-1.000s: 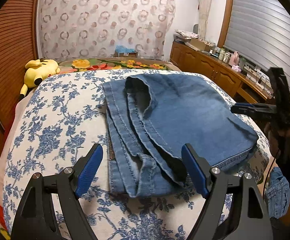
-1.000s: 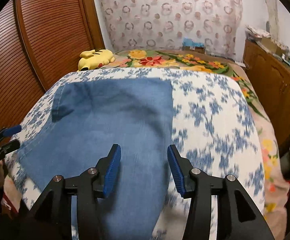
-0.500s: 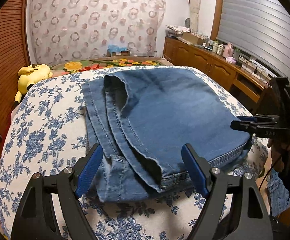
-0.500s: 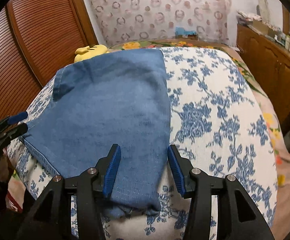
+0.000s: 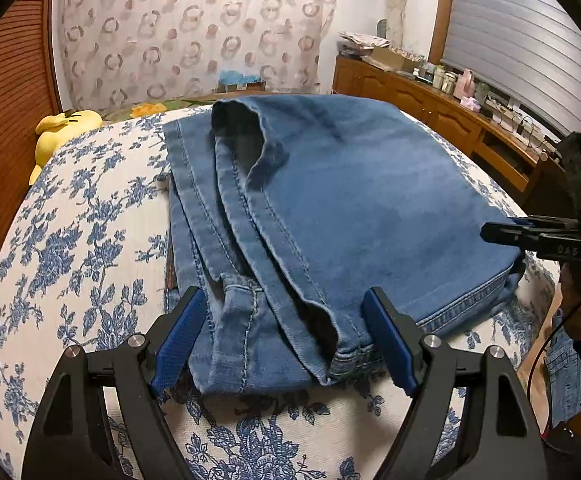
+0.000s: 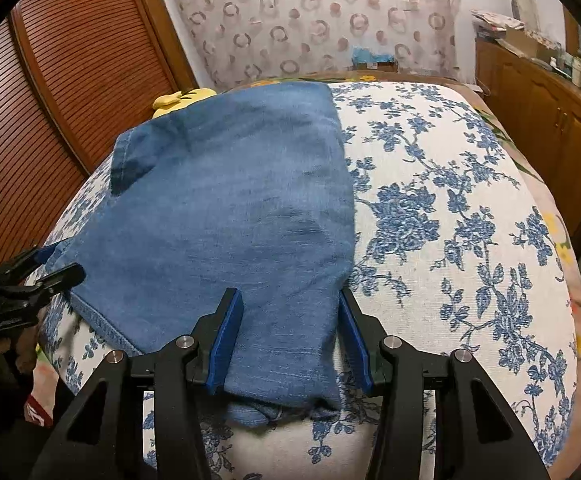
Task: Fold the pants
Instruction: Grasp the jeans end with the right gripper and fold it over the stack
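Blue denim pants (image 5: 330, 208) lie folded in layers on the bed, hems and seams facing the left wrist view. My left gripper (image 5: 286, 340) is open, its blue pads on either side of the near folded corner, holding nothing. My right gripper (image 6: 288, 340) is open, its pads straddling the near end of the pants (image 6: 230, 216). Each gripper shows in the other's view: the right one at the pants' right edge (image 5: 538, 236), the left one at their left edge (image 6: 42, 272).
The bed has a white cover with blue flowers (image 5: 70, 248). A yellow plush toy (image 5: 62, 128) lies at the far left by the wooden slatted doors (image 6: 70, 92). A wooden sideboard (image 5: 430, 100) with clutter runs along the right. More denim (image 5: 566, 376) hangs off the bed's right side.
Both grippers have moved closer to the pants and lower toward the bed. The pants now lie between each gripper's open pads. The pants' folds look unchanged.
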Demonstrator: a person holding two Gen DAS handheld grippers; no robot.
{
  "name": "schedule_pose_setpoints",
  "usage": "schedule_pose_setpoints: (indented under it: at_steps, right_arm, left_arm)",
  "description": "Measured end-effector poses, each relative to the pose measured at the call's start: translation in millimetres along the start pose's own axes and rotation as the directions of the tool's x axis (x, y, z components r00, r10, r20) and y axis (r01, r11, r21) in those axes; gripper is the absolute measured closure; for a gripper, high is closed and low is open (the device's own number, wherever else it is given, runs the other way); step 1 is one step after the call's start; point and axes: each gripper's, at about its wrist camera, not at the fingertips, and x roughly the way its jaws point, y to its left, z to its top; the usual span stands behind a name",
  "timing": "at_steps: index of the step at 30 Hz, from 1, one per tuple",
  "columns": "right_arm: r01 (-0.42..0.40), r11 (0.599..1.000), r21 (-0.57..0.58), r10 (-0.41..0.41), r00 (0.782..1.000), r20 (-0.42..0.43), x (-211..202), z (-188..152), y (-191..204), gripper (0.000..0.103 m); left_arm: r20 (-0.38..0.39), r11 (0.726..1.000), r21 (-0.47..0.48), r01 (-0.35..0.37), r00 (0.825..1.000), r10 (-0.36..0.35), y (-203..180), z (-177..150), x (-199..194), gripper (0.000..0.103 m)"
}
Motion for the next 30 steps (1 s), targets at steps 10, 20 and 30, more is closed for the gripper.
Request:
schedule_pose_setpoints:
  at_steps: [10,20,30]
  right_arm:
    - [-0.072,0.992,-0.104,0.087,0.985,0.150,-47,20,35,0.091]
    - [-0.164,0.948,-0.274,0.223,0.954,0.200,-61,35,103,0.092]
    - [-0.228,0.902,-0.366,0.293,0.947,0.131,-24,44,142,0.093]
  left_arm:
    - [0.013,1.000,-0.008,0.005,1.000,-0.005,4,-4,-6,0.021]
    - [0.100,0.999,-0.045,-0.025,0.995,0.030,31,-1,-54,0.021]
    - [0.113,0.988,-0.124,-0.092,0.988,0.106,73,-13,-74,0.021]
